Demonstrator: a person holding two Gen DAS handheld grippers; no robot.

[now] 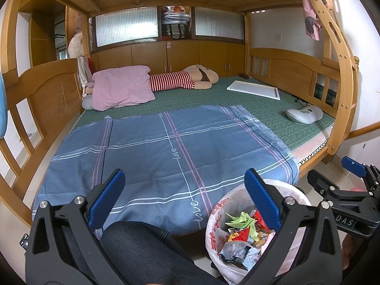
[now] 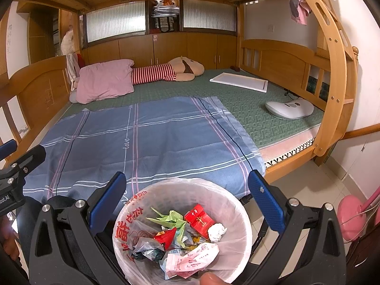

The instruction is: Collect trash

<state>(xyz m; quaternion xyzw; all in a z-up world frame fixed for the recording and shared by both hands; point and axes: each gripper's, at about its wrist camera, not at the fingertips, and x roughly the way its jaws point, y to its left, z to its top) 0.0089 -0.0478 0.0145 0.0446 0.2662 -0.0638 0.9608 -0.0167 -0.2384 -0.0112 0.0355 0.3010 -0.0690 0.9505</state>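
Observation:
A white bin lined with a printed plastic bag (image 2: 239, 216) stands on the floor at the foot of the bed; it also shows in the left wrist view (image 1: 213, 228). It holds several pieces of trash: green paper (image 2: 172, 217), a red packet (image 2: 198, 218), a white paper ball (image 2: 216, 231) and pink wrappers (image 2: 190, 258). My right gripper (image 2: 187, 194) is open and empty, right above the bin. My left gripper (image 1: 185, 190) is open and empty, to the left of the bin, over the blue plaid blanket (image 1: 166, 147).
A wooden bunk bed with a green mattress (image 1: 261, 109) holds a pink pillow (image 1: 121, 87), a striped plush toy (image 1: 187, 79), a white board (image 1: 254, 89) and a white device (image 1: 304, 115). A person's dark-clad knee (image 1: 137, 244) is below. A pink object (image 2: 351, 216) stands on the floor to the right.

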